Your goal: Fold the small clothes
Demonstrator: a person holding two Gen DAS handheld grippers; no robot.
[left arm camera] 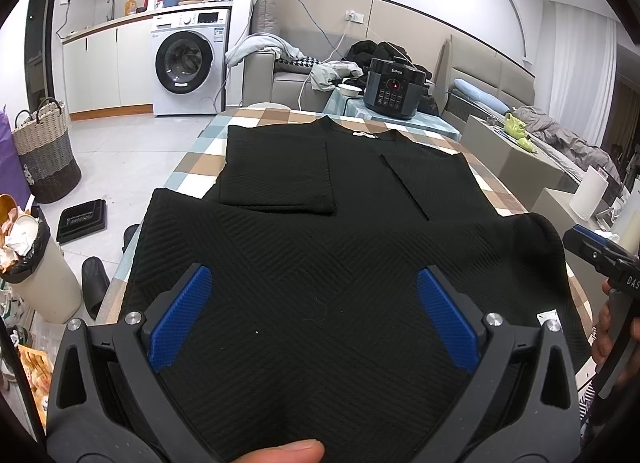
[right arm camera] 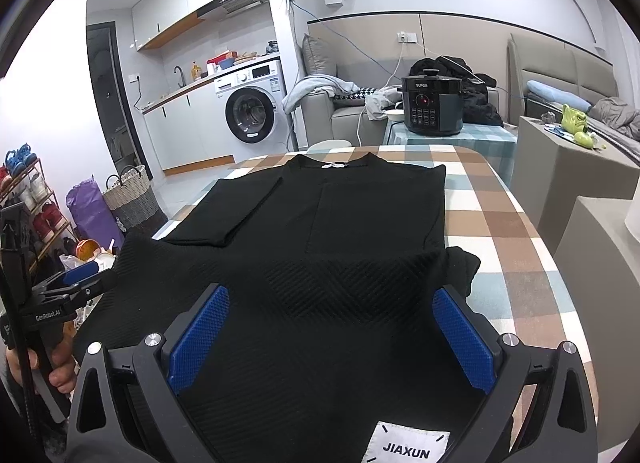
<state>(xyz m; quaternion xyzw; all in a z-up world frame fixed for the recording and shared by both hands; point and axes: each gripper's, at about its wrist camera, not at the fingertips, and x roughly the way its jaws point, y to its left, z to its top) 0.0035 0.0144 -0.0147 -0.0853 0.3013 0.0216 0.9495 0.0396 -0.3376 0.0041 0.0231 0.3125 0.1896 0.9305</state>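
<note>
Both hand-held grippers, left (left arm camera: 312,315) and right (right arm camera: 330,333), spread wide, grasping nothing, above black knit top's (left arm camera: 320,191) near hem; sleeves folded inward on checkered surface (right arm camera: 500,223), ready for bottom fold.

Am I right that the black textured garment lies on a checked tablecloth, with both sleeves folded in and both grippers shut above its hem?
Not quite: the black textured garment does lie on the checked tablecloth with sleeves folded in, but the left gripper and right gripper are open, blue pads wide apart, as each wrist view shows.
</note>
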